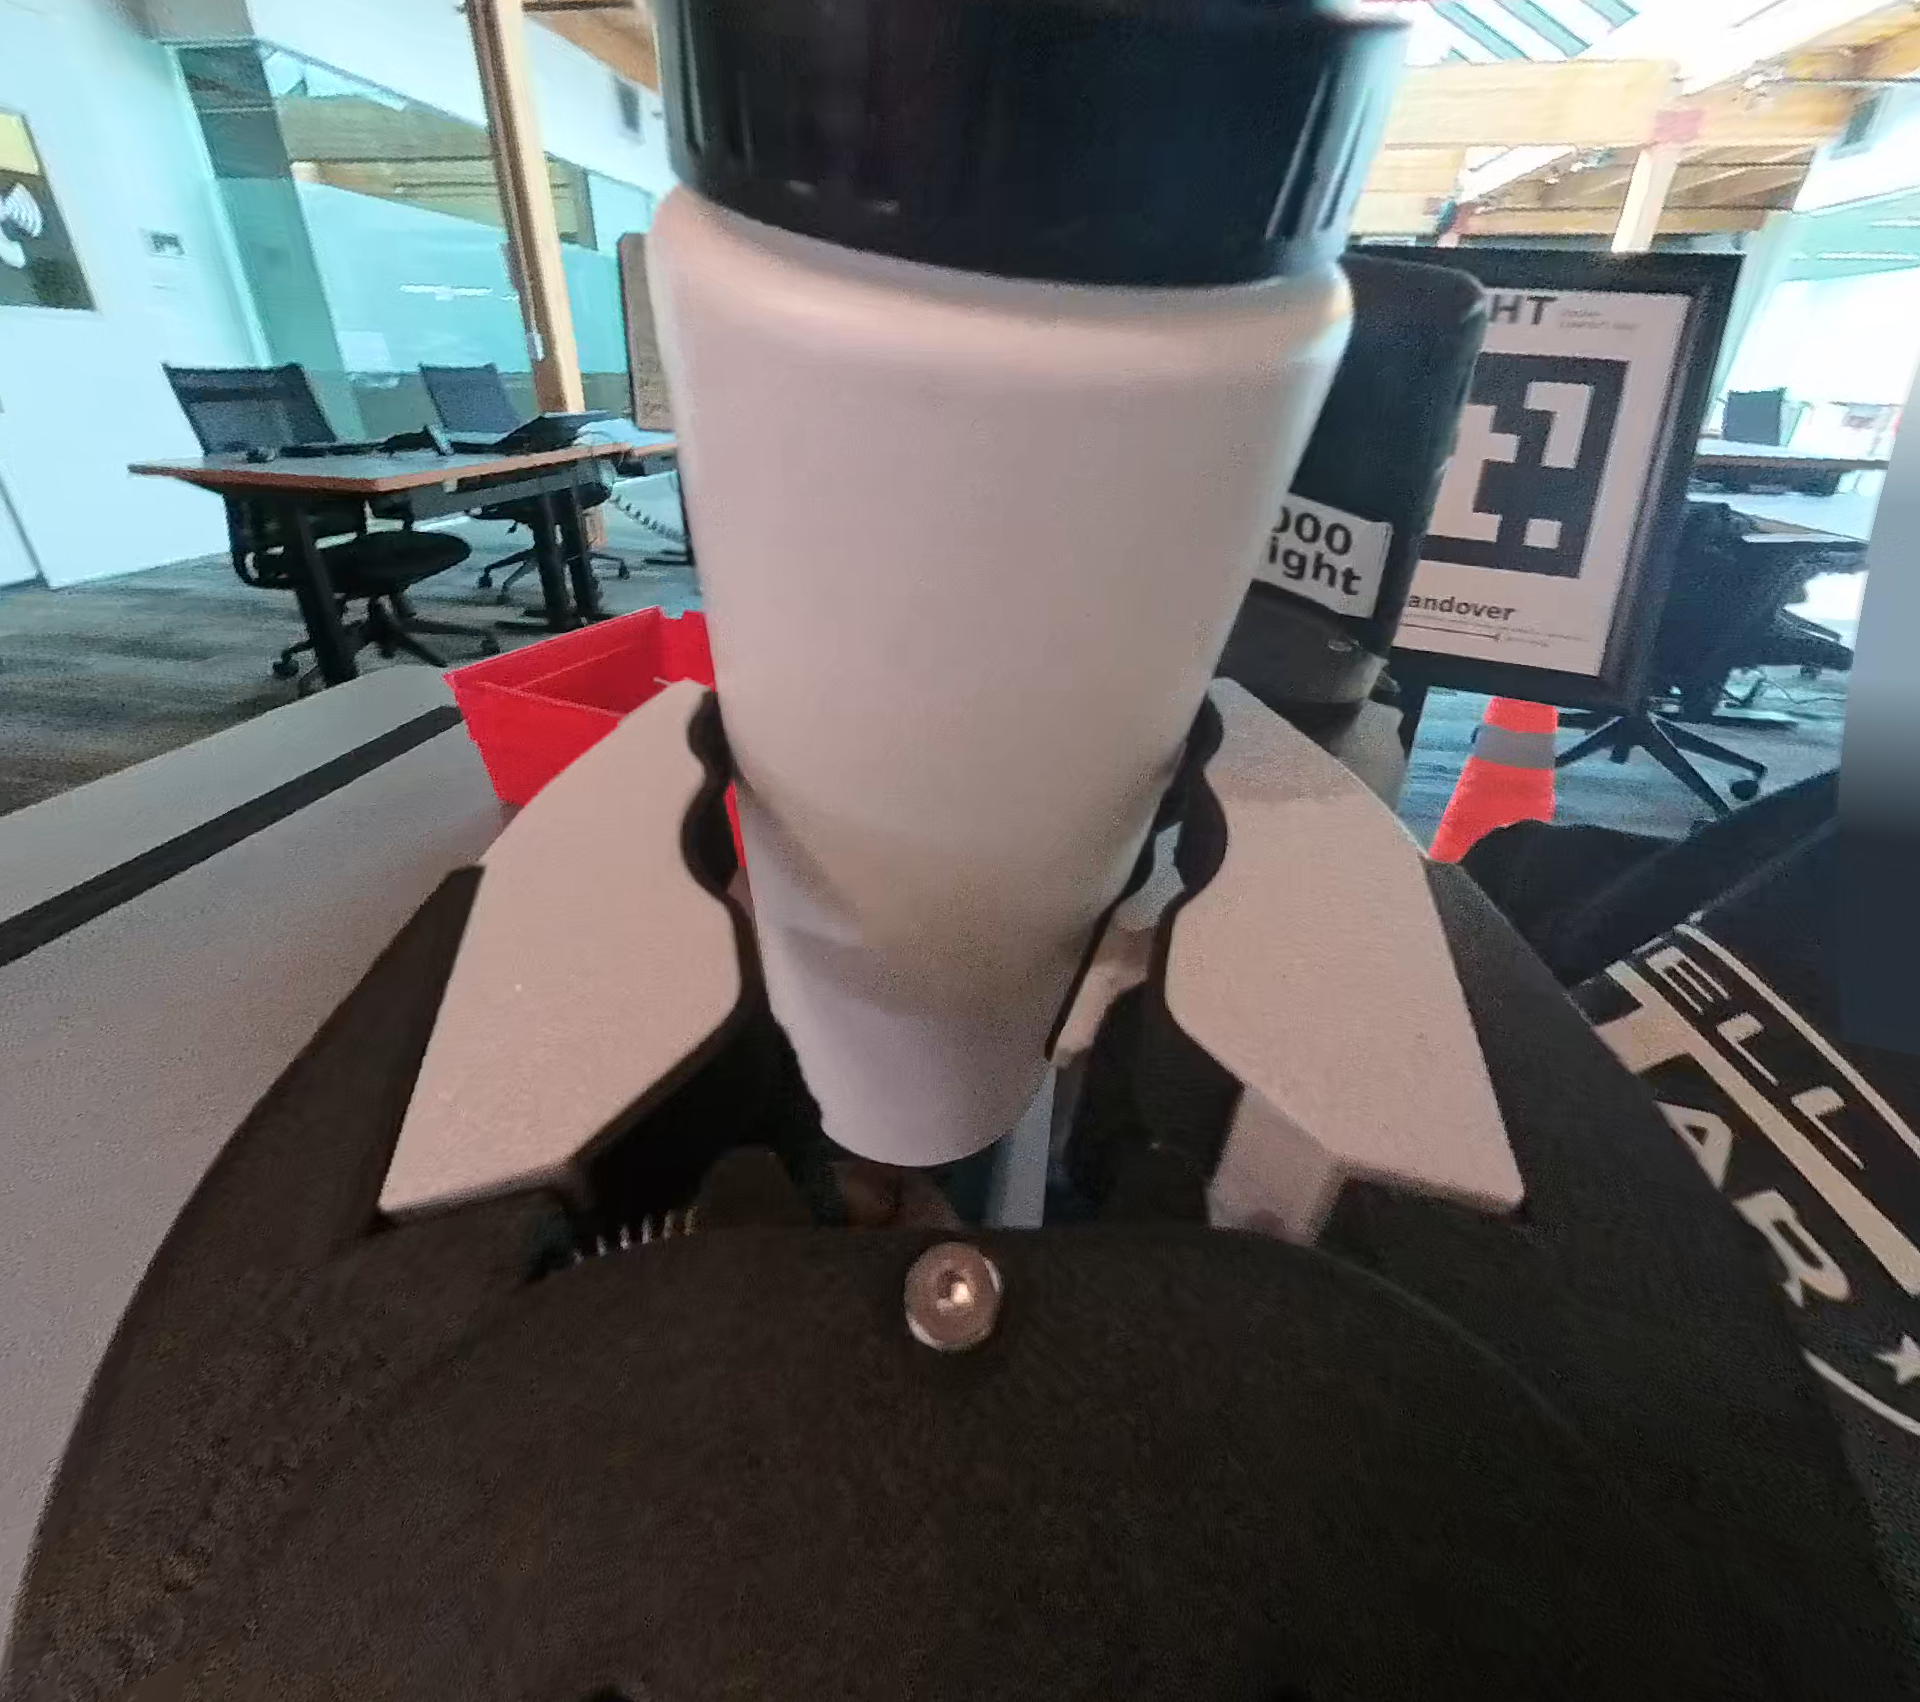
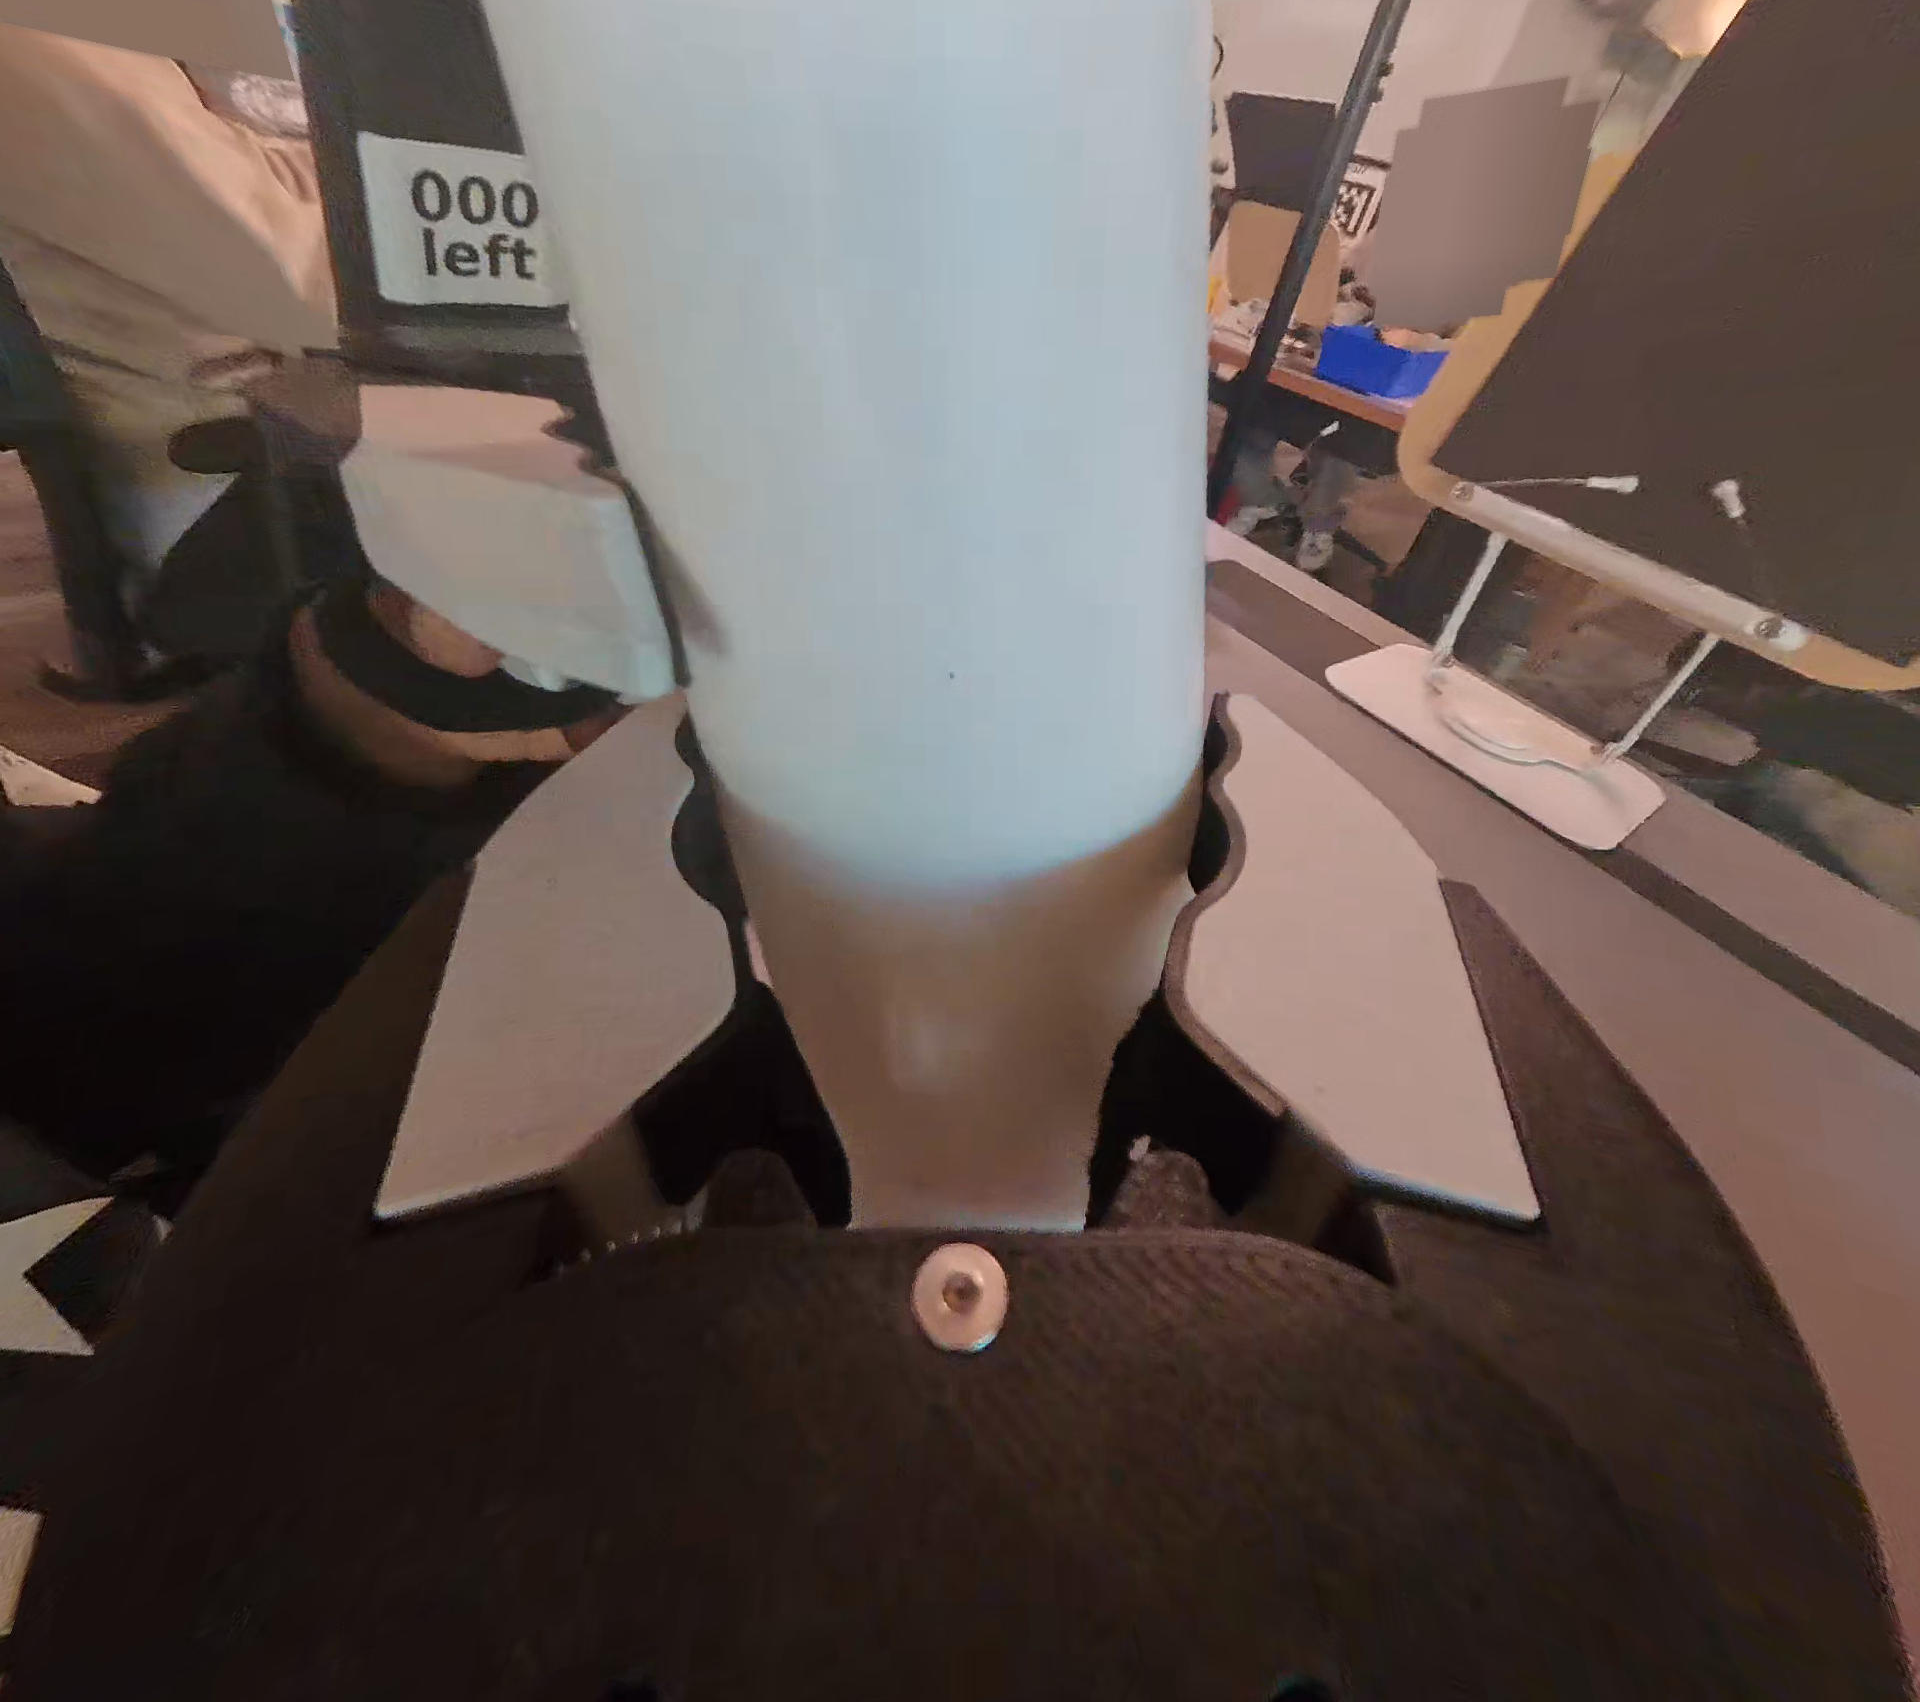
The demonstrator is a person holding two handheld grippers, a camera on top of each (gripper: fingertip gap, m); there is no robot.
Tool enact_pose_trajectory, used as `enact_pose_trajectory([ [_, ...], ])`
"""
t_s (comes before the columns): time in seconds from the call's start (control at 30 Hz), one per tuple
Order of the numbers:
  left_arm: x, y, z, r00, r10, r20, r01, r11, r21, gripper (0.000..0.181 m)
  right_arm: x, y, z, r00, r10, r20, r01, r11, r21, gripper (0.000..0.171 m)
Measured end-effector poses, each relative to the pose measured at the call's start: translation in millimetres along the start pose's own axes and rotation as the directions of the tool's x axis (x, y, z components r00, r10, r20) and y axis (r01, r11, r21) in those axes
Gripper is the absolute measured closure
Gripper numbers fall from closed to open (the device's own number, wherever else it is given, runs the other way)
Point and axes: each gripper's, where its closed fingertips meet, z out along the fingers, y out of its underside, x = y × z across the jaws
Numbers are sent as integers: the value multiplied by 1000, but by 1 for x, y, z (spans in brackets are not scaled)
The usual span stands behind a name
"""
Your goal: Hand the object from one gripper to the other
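Observation:
A white bottle (image 1: 987,561) with a black screw cap (image 1: 997,94) stands upright between both grippers. My left gripper (image 1: 951,717) is shut on its white body, with both grey fingers pressed against its sides. In the right wrist view the bottle (image 2: 883,302) fills the middle, and my right gripper (image 2: 951,738) is shut on it where the white body meets the tan base. The left gripper's white finger (image 2: 499,530) touches the bottle farther up. The right gripper's black body (image 1: 1382,426) shows behind the bottle in the left wrist view.
A red bin (image 1: 561,717) sits on the grey table (image 1: 208,977). An orange cone (image 1: 1507,769) and a marker board on a tripod (image 1: 1538,457) stand behind it. A tilted board on a white stand (image 2: 1507,738) is on the table at right. A gloved hand (image 2: 416,696) is at left. Less than 4 cm separates the two grippers' tips.

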Motion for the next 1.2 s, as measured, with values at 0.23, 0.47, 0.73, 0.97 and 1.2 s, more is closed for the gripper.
enact_pose_trajectory([
  [0.23, 24, -8, -18, 960, -107, -257, 105, 994, -22, 99, -37, -9, -18, 915, 118, 386, -123, 992, -11, 79],
  [0.47, 40, -11, -17, 891, -170, -420, 190, 982, 5, 99, -64, -8, -22, 612, 364, 702, -389, 912, -133, 75],
  [0.73, 11, -16, -13, 969, -110, -222, 133, 987, 88, 96, -34, -12, -11, 743, 375, 554, -431, 902, -33, 80],
  [0.97, -1, -12, -6, 998, 38, 49, -40, 998, 44, 87, -4, -5, -3, 963, 207, 174, -217, 975, 41, 80],
  [1.2, 9, -13, -11, 997, 58, -42, -57, 998, 39, 101, -19, 3, -5, 986, 53, 158, -45, 997, -55, 86],
])
